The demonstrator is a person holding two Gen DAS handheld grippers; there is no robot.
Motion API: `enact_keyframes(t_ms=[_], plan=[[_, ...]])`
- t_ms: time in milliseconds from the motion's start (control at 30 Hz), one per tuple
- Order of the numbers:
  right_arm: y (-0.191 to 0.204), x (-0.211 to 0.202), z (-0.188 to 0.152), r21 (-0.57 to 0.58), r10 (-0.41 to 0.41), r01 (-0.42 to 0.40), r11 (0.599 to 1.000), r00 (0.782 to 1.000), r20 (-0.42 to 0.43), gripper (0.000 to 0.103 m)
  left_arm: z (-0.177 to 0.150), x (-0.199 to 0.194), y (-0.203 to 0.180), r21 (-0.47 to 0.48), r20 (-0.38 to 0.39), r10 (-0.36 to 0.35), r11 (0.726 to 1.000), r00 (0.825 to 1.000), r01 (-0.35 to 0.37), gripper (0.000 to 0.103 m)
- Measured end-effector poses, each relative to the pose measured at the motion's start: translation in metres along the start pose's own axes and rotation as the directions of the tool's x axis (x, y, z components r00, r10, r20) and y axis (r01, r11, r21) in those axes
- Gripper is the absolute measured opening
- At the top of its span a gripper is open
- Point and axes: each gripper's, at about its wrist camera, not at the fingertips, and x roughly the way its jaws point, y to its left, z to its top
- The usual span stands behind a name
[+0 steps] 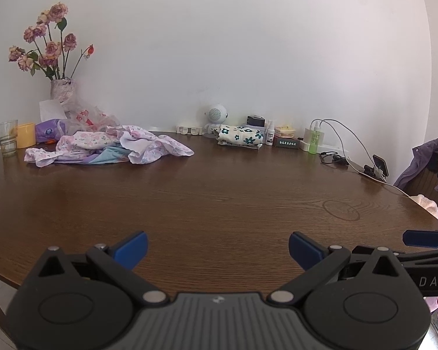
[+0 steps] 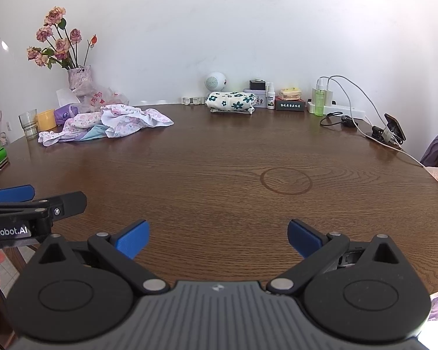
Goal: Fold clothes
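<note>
A heap of unfolded pink floral and teal clothes lies at the far left of the brown wooden table; it also shows in the right wrist view. A folded cream garment with dark green flowers sits at the back centre, also in the right wrist view. My left gripper is open and empty over the near table edge. My right gripper is open and empty beside it, to its right. Both are far from the clothes.
A vase of dried roses, a glass, a yellow cup and plastic bags stand at the back left. A small white fan, bottles, boxes, a power strip, cables and a phone on a clip stand line the back right. A purple jacket hangs on a chair at right.
</note>
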Motion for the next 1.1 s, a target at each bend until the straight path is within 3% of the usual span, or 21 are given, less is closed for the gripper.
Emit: enact_keyframes(t_ms=[1100], plan=[[0.0019, -0.0004, 0.0013, -0.007, 0.000, 0.000, 1.000, 1.000, -0.006, 0.103, -0.0041, -0.0027, 0.0060, 0.005, 0.013, -0.001, 1.000, 1.000, 0.001, 0.103]])
